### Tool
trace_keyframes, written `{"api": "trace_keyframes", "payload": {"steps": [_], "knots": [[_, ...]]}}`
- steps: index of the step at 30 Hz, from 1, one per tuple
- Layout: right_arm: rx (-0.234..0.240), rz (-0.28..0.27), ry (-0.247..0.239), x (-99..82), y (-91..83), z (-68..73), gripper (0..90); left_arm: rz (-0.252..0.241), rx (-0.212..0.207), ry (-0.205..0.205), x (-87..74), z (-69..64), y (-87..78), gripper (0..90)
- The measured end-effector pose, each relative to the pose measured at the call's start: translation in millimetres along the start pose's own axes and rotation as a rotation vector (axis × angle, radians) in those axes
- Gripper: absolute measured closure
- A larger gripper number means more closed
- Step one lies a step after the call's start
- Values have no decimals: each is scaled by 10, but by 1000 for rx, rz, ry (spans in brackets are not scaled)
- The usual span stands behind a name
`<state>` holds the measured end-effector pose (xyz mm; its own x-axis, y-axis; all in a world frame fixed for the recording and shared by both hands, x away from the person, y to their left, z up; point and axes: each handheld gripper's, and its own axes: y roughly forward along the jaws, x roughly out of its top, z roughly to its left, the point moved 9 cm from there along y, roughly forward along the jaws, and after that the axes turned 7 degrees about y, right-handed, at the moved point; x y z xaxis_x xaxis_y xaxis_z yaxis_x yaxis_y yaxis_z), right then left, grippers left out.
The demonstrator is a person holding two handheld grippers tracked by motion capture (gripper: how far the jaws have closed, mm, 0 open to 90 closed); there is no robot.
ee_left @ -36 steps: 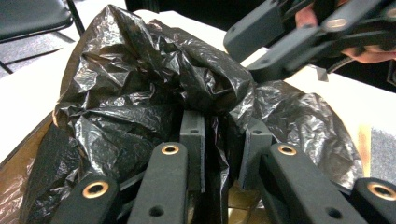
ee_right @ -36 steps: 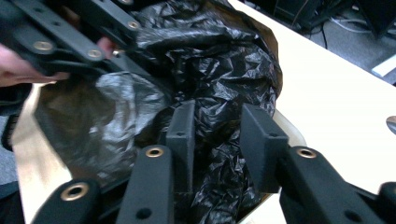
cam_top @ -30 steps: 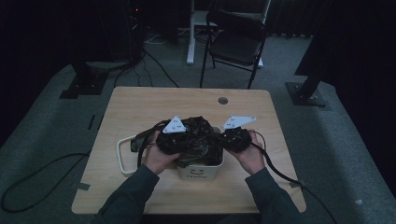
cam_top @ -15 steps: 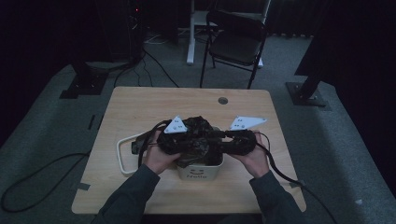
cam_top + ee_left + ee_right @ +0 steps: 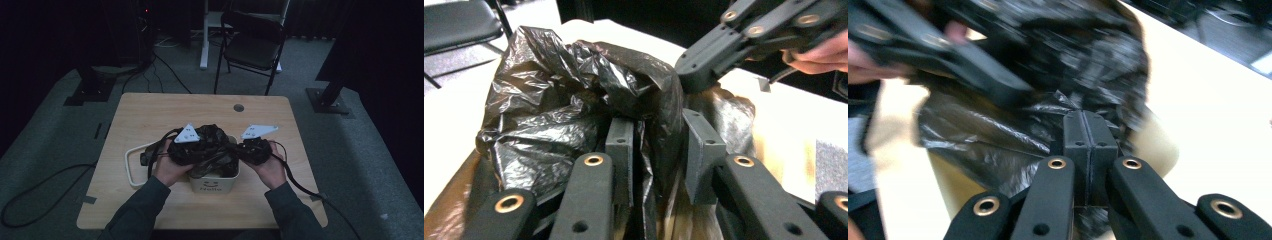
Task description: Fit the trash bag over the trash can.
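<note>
A crumpled black plastic bag sits in a small white bin at the table's front middle. My left gripper reaches into the bag from the left. Its jaws have just been opening; in the left gripper view a loose fold of bag hangs between the parted pads without being pressed. My right gripper meets the bag from the right, and its jaws have just closed. In the right gripper view its pads are together on the thin film of the bag. The two grippers' tips are close together.
A white loop lies on the wooden table left of the bin. A cable hole is at the table's far side. A black folding chair stands beyond it. Cables trail from both grippers.
Both hands stay at the bin. The right gripper shifted slightly outward, then back toward the bag. The bag's top has bunched up a little between the grippers.
</note>
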<state>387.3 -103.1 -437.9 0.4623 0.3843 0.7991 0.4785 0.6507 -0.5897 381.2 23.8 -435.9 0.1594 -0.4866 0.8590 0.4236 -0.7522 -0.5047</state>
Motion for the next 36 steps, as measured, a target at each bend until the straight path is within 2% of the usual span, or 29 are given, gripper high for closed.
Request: {"api": "trace_keyframes", "payload": {"steps": [4, 8, 12, 16, 18, 20, 23, 25, 32, 36], "knots": [[-32, -2, 65, -62, -28, -161, 900, -34, 10, -18, 9, 53, -121, 678], [-59, 7, 92, -117, -26, -252, 900, -46, 25, -32, -21, 113, -232, 671], [-65, 13, 106, -157, -13, -302, 900, -52, 30, -49, -75, 167, -334, 646], [-66, 23, 102, -170, 4, -291, 900, -76, 19, -68, -78, 180, -403, 629], [-69, 26, 96, -165, 14, -278, 900, -78, 12, -65, -68, 163, -413, 617], [-68, 23, 93, -152, 18, -269, 900, -62, 9, -57, -74, 146, -391, 631], [-64, 20, 88, -138, 14, -245, 900, -35, -28, -42, -91, 74, -305, 806], [-62, 19, 75, -128, 3, -221, 893, -14, -40, -23, -91, 28, -235, 869], [-19, -30, 18, -34, -110, -95, 679, -2, -60, 2, 14, -46, -47, 873], [5, -69, -21, 27, -209, -19, 618, 4, -65, 4, 55, -68, 35, 871]]}}
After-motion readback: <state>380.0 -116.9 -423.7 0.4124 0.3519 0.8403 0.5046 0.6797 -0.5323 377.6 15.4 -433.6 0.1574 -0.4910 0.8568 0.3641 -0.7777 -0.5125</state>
